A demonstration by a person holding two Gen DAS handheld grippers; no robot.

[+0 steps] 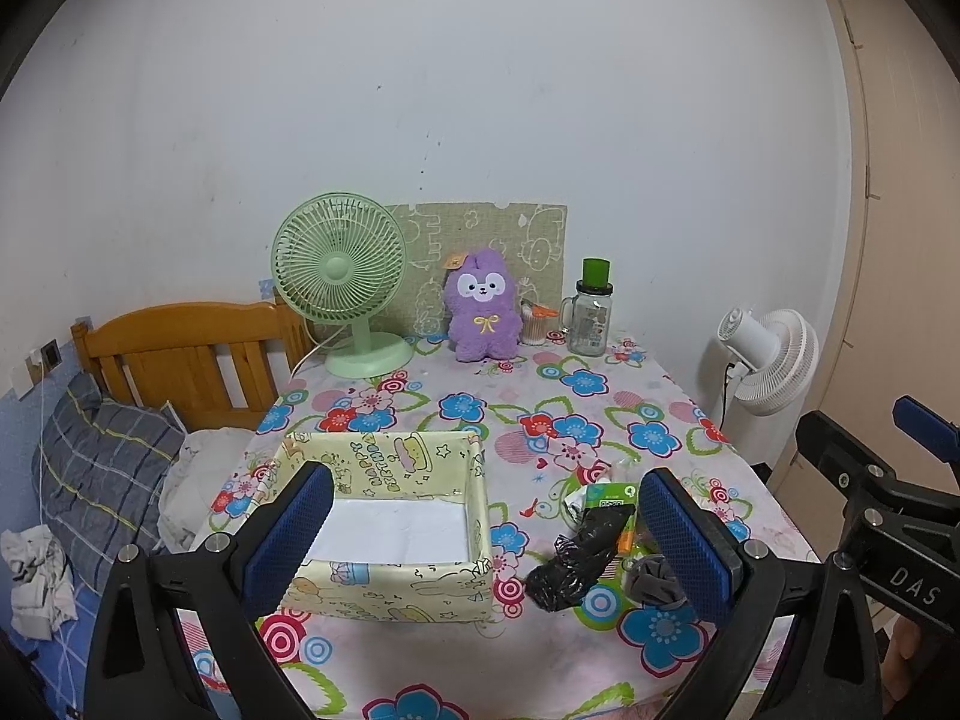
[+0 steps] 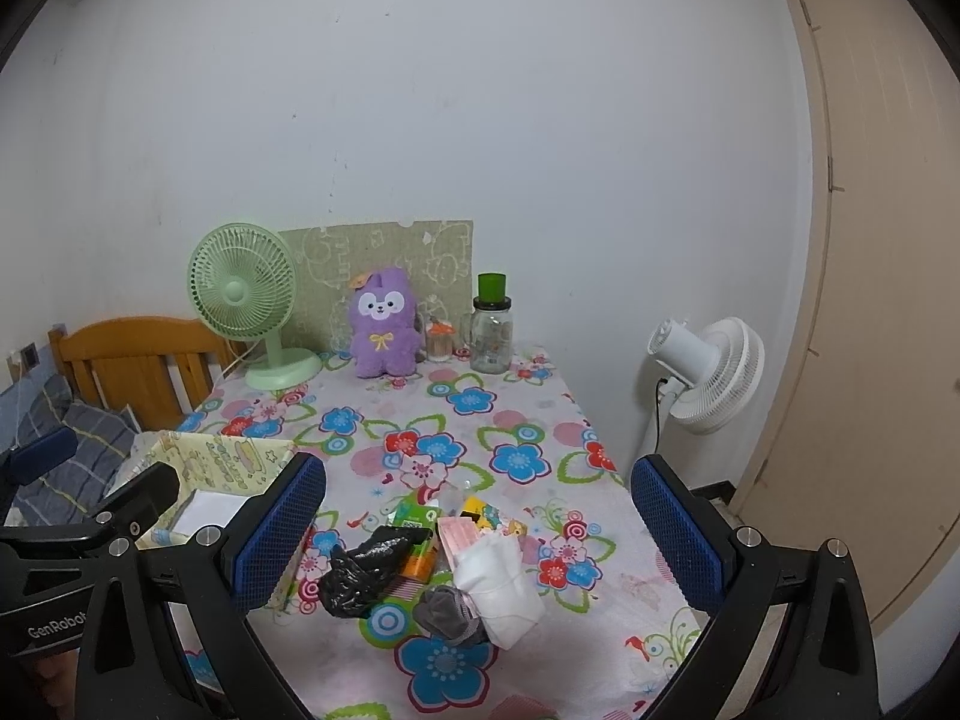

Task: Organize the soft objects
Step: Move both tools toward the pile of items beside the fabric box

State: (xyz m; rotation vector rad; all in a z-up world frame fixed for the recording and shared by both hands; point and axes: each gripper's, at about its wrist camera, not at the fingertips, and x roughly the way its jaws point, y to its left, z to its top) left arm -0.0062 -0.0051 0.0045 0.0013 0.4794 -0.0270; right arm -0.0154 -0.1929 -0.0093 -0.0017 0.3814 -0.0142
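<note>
Black bag (image 2: 363,570), grey cloth (image 2: 447,606) and white bundle (image 2: 507,585) lie heaped beside the empty box (image 1: 420,588) on the table (image 2: 600,618); left gripper (image 1: 492,540) and right gripper (image 2: 474,534) hover wide open, empty. A careless pinch could drag neighbouring packets along.

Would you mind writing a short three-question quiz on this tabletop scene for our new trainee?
1. True or false: the yellow box already holds the black plastic bag.
2. Which stands between the green desk fan and the glass jar? A) purple plush toy B) white floor fan C) a pillow
3. Fill in: both the left gripper and the right gripper are ____.

Key: 1 false, the box shows only its white bottom; 2 A; 3 open, nothing between the jaws.
</note>
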